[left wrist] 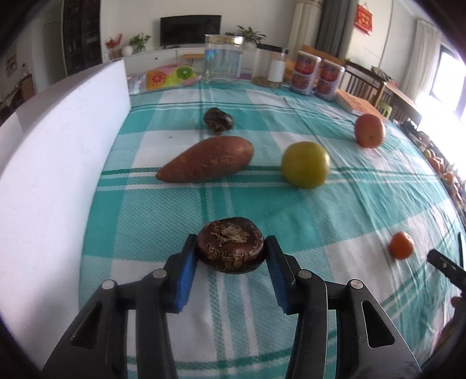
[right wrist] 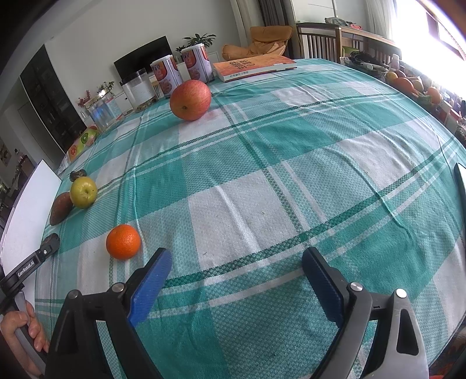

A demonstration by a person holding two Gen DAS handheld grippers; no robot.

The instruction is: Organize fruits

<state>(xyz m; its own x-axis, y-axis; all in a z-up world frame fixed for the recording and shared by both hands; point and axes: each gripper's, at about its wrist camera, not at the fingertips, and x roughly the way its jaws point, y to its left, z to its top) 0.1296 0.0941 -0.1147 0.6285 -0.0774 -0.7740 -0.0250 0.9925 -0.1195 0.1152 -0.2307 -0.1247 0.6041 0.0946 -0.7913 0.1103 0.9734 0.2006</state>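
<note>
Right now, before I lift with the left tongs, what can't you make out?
- Left wrist: underside of the water chestnut, so lift-off from the tablecloth is unclear.
- Right wrist: sweet potato partly behind the green apple.
- Right wrist: fruit pile, washed out by window glare.

Daylight is pouring in from a window (right wrist: pixel 437 26) at about two o'clock, blowing the right edges of both views out to white glare. The checked tablecloth (right wrist: pixel 262 175) is lying evenly lit, with soft, faint shadows. Fisheye distortion is bending straight lines, and dark vignetting is curving around the corners. Mild blur is softening everything.
</note>
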